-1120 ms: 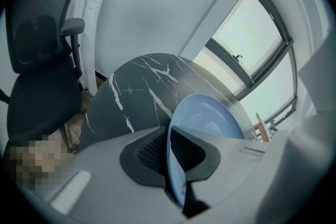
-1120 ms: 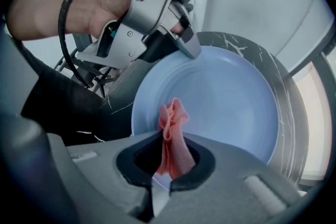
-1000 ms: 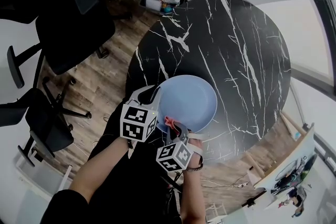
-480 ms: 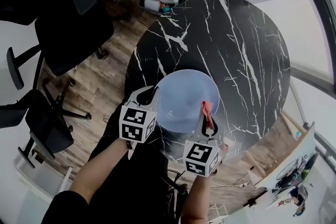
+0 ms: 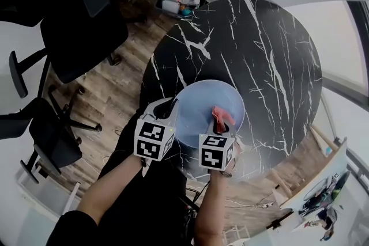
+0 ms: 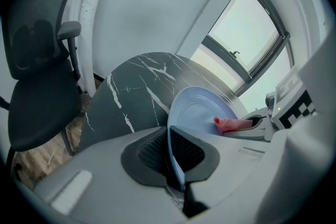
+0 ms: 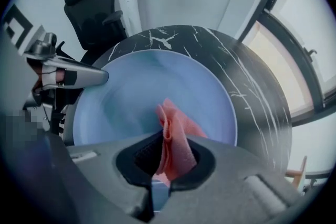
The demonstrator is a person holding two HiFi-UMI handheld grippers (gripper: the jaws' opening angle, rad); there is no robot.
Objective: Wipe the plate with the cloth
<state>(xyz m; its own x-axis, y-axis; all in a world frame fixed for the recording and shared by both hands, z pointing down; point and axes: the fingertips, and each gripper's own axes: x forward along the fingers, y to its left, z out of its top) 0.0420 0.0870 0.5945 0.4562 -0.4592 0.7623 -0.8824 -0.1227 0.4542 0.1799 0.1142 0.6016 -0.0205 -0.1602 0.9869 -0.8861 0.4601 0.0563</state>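
Note:
A light blue plate is held tilted above the near edge of the black marble table. My left gripper is shut on the plate's left rim; its jaws have just been closing on that rim. My right gripper points down over the plate's right half, shut on a bunched pink cloth. In the right gripper view the cloth sticks out between the jaws and lies against the plate's face. The left gripper view shows the cloth on the plate.
Black office chairs stand to the left on the wooden floor. A bin of bottles sits beyond the table's far left edge. A window runs along the right side.
My right gripper swept with the cloth from the plate's near-left rim out to its right side, then back onto the right half. The left gripper and plate stayed put.

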